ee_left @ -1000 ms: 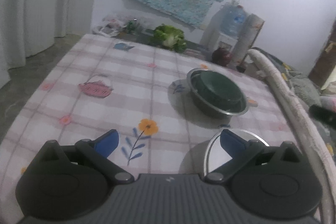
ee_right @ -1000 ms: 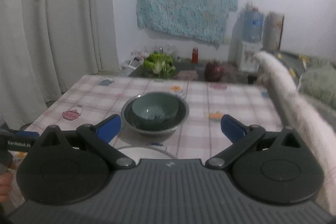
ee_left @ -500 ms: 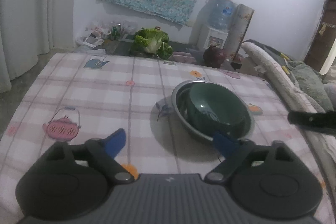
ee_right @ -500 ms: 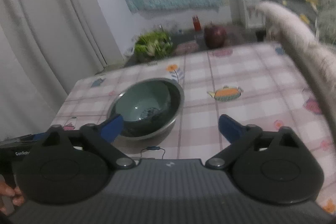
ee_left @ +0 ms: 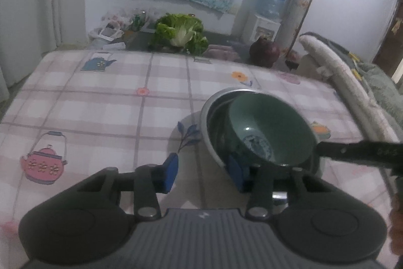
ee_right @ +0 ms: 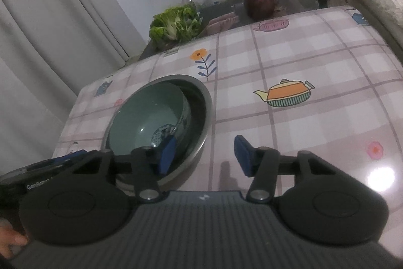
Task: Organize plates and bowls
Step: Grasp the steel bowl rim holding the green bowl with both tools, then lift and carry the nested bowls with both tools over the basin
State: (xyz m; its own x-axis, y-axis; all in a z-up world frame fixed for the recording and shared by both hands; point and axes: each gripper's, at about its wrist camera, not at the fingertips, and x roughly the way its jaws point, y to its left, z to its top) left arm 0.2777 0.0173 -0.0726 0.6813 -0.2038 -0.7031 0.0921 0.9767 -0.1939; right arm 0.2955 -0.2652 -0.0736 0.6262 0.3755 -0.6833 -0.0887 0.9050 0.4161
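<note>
A green bowl (ee_left: 272, 127) (ee_right: 146, 117) sits inside a wider steel bowl (ee_left: 214, 105) (ee_right: 201, 97) on the checked tablecloth (ee_left: 100, 105). My left gripper (ee_left: 203, 173) is at the steel bowl's near left side. Its jaws are closing, one pad close by the rim and the other over bare cloth. My right gripper (ee_right: 204, 155) straddles the steel bowl's right rim, one pad over the bowls and one outside. Its jaws are closing too and do not press the rim. The right gripper's finger (ee_left: 352, 150) reaches in as a black bar beside the green bowl.
A cabbage (ee_left: 180, 32) and a dark red round thing (ee_left: 264, 52) lie beyond the table's far edge. A padded pale rail (ee_left: 340, 72) runs along the right side. Curtains (ee_right: 50, 17) hang at the left. A hand (ee_right: 10, 241) shows at the lower left.
Both grippers have come in on the nested bowls from either side and their jaws have narrowed. The right gripper has sunk and rolled. The steel plate near the left gripper has dropped out of sight.
</note>
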